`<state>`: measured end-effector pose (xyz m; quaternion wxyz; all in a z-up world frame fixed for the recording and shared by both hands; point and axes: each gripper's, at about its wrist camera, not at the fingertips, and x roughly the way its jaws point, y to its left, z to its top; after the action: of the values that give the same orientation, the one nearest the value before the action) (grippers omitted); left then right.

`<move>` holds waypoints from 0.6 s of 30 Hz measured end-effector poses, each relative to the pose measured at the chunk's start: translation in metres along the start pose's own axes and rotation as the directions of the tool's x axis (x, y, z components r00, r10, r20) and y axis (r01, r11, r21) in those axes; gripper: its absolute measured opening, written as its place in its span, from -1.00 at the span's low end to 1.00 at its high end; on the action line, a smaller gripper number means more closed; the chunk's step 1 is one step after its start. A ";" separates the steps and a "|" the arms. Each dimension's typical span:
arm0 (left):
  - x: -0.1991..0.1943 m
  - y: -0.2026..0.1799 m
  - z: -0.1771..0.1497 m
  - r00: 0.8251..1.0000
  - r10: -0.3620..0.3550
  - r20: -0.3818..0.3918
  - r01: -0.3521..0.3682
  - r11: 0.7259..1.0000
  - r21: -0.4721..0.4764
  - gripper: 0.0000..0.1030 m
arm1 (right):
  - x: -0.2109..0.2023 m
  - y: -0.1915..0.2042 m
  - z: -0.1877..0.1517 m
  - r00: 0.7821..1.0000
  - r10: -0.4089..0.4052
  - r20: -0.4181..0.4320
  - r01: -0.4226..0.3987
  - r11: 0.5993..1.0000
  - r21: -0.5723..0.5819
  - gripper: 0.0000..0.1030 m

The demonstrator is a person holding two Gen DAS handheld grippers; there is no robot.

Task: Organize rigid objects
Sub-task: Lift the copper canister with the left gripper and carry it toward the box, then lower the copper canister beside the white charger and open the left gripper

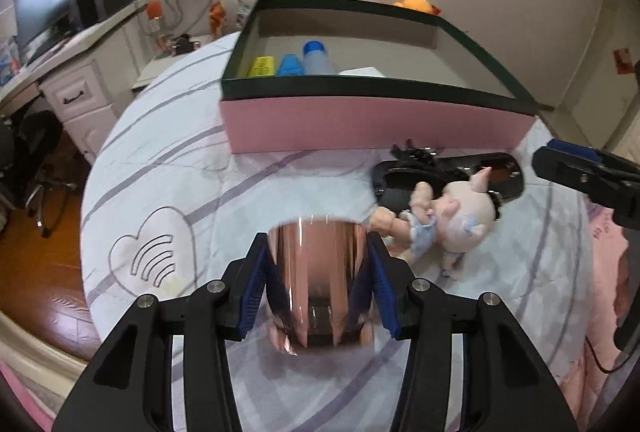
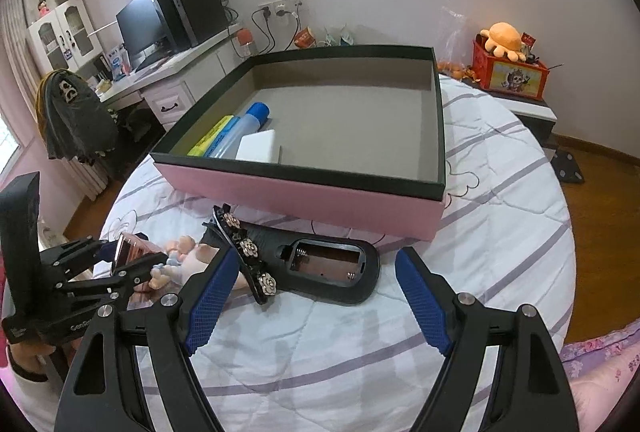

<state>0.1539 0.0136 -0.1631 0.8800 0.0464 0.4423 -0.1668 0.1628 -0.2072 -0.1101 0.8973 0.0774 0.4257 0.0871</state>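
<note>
Clamped on a glossy rose-gold case, the left gripper risks it slipping; the right gripper gapes empty, and could nudge the flowered hair clip just ahead.

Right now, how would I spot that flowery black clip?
Find the big pink box on the bed. Just before it lies a black remote with its battery bay open. The hair clip leans across the remote's left end, the only thing carrying a row of small flowers.
</note>
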 end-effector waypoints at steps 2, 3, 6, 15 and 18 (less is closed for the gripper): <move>0.001 0.002 0.000 1.000 -0.002 0.001 0.002 1.000 -0.021 -0.08 | 0.001 -0.002 -0.001 1.000 0.008 0.000 -0.008 1.000 0.002 0.59; 0.001 0.002 -0.002 1.000 -0.003 0.005 0.003 1.000 -0.023 -0.08 | 0.001 -0.002 -0.001 1.000 0.014 0.001 -0.014 1.000 0.001 0.59; -0.005 0.005 -0.004 1.000 -0.002 0.024 0.003 0.999 -0.046 -0.08 | 0.003 -0.003 0.000 1.000 0.022 0.000 -0.022 1.000 -0.001 0.59; -0.034 -0.005 0.028 0.993 -0.040 0.108 0.047 0.997 -0.064 -0.08 | -0.002 -0.006 0.015 0.999 0.035 0.041 -0.034 0.999 -0.011 0.59; -0.034 -0.020 0.050 0.991 -0.039 0.130 0.044 0.999 -0.030 -0.08 | -0.005 -0.012 0.026 0.997 0.025 0.073 -0.024 1.000 -0.006 0.59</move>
<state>0.1665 -0.0081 -0.1050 0.9038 0.0120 0.3879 -0.1805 0.1807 -0.2219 -0.0927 0.9114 0.0833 0.3912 0.0964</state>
